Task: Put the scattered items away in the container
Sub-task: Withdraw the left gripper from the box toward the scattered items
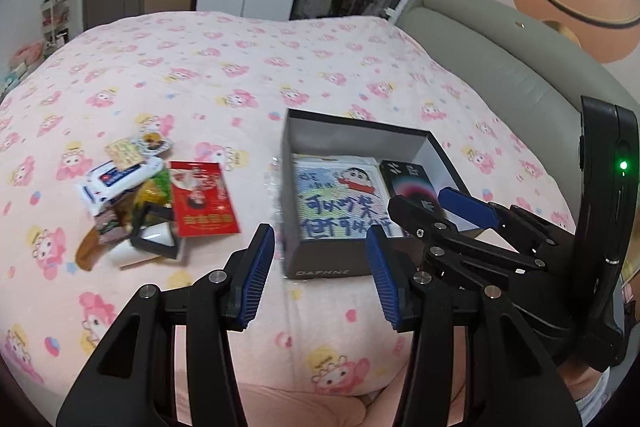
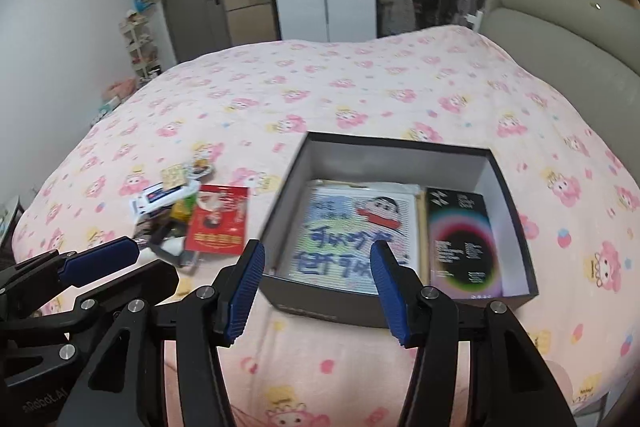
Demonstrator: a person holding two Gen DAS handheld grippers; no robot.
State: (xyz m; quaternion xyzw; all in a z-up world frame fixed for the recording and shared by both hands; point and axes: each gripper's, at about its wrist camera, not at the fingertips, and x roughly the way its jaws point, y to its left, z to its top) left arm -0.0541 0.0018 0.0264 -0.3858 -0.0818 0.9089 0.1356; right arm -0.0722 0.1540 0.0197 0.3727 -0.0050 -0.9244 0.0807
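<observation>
While both grippers hang over the near edge of the bed (image 1: 280,59), neither has anything in it. Left gripper (image 1: 320,267): jaws part open, blue pads apart, only bedding and the box front showing in the gap. Right gripper (image 2: 318,287): same, part open, empty, box corner visible between the pads. The 2 sit side by side, right one just right of the left, both angled down toward the bed.

Box (image 2: 508,195) is open-topped, dark outside, grey inside, sitting on the pink cartoon-print blanket right of centre. Already inside: a cartoon card (image 2: 352,235) with blue handwriting lying flat on the left, and a black booklet (image 2: 460,239) with a coloured ring lying flat on the right, side by side, edges close.

Pile (image 1: 132,195) of loose items still on the blanket, left of the box and apart from it. Red packet (image 1: 204,199) lies on the pile's box side, flat. White wipes pack (image 1: 116,179) at the far left of it, with a small yellow card (image 1: 124,151) on top. A black-framed piece (image 1: 154,231) lies at the near end. The rest is too jumbled to tell.
</observation>
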